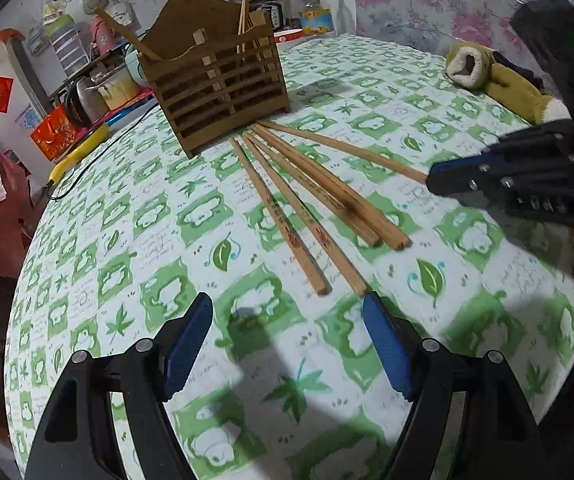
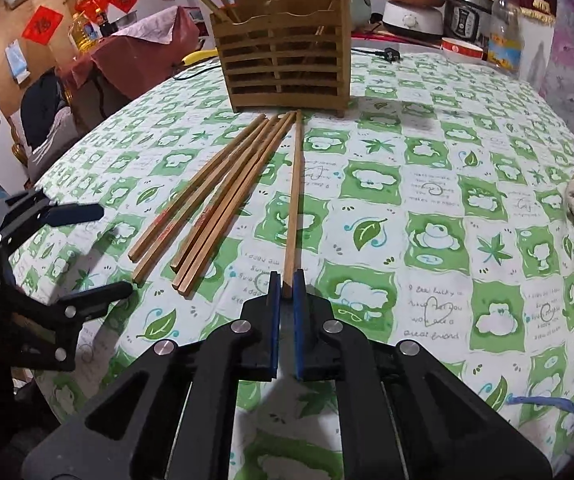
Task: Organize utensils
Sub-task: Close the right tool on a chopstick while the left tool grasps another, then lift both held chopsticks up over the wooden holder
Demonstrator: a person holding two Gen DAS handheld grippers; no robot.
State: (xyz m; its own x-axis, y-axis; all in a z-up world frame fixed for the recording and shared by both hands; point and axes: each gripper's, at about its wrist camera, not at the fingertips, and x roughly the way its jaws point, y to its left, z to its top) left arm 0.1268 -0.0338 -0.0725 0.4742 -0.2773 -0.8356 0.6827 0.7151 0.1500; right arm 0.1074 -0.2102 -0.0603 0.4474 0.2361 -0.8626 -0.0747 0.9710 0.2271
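Five long wooden chopsticks lie on the round table [image 2: 427, 200] with its green-and-white leaf-print cloth, their far tips fanned together just in front of the slatted brown wooden utensil holder [image 2: 283, 68]. Four of them form a loose bundle [image 2: 207, 208]; the fifth, a single light-wood chopstick [image 2: 293, 200], lies a little apart on the bundle's right in the right wrist view.

The right gripper [image 2: 287, 286] tilts steeply down toward the cloth, and its blue-padded jaws are pressed together on the near end of that single chopstick, whose far tip points at the holder. From the left wrist camera the same gripper [image 1: 433, 178] reaches in from the right edge, its tip at the chopstick's [image 1: 339, 146] end.

The left gripper [image 1: 287, 312] also points steeply down at the cloth, its jaws spread wide with nothing between them. Its blue fingers [image 1: 189, 344] hover just short of the bundle's [image 1: 307, 216] near ends, one pad close beside the nearest chopstick's end.

More chopsticks stand upright in the holder [image 1: 215, 80]. An olive-green fleece-lined mitten [image 1: 491, 72] lies well apart near the table's [image 1: 127, 240] far right rim.
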